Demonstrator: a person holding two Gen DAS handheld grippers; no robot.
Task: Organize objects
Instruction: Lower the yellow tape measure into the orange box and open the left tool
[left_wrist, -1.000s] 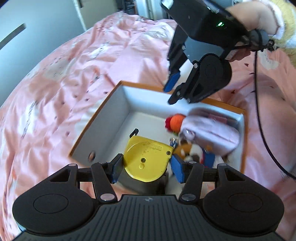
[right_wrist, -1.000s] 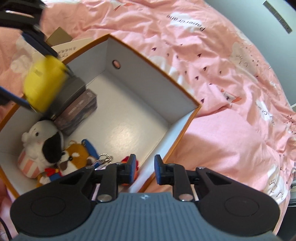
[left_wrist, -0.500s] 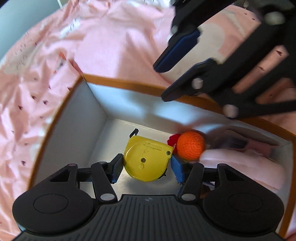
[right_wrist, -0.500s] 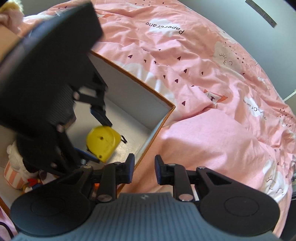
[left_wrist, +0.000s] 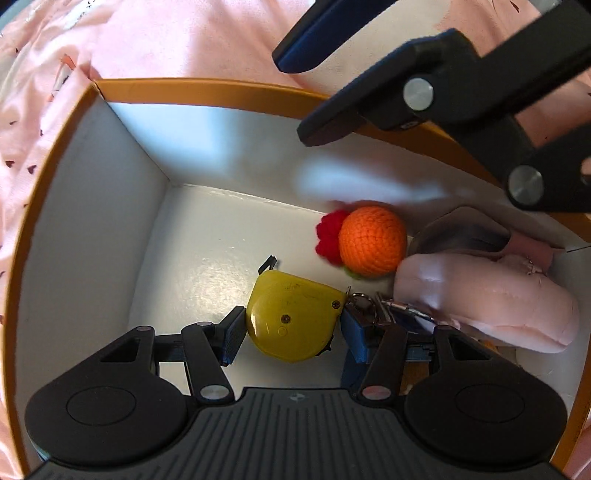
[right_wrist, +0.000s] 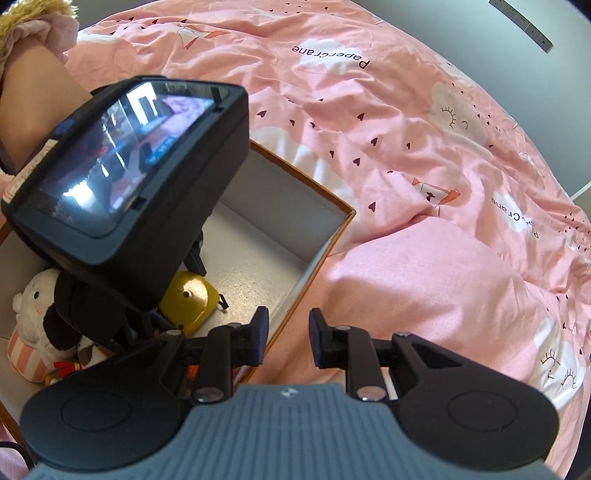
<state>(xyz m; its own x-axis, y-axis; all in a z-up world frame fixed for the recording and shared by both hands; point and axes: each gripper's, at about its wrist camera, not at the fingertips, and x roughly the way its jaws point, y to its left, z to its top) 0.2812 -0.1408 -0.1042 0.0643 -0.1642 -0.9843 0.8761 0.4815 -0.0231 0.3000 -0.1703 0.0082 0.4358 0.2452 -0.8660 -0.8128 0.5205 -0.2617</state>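
A yellow tape measure (left_wrist: 291, 317) lies on the white floor of an orange-rimmed box (left_wrist: 207, 86). My left gripper (left_wrist: 293, 330) is low inside the box with its fingers around the tape measure; a small gap shows at the right pad, so the grip looks loosened. The tape measure also shows in the right wrist view (right_wrist: 190, 297) under the left gripper's body. My right gripper (right_wrist: 286, 334) is open and empty, hovering over the box's near corner edge (right_wrist: 295, 291) and the pink duvet.
In the box lie an orange crocheted ball with red petals (left_wrist: 369, 242), a pink pouch (left_wrist: 480, 291), keys (left_wrist: 369, 306) and plush toys (right_wrist: 35, 317). The right gripper's fingers (left_wrist: 332, 129) hang over the box's far wall. Pink bedding (right_wrist: 424, 166) surrounds the box.
My left gripper has gone down into the box and set the tape measure on its floor; the fingers have eased apart. My right gripper stayed near the box's corner.
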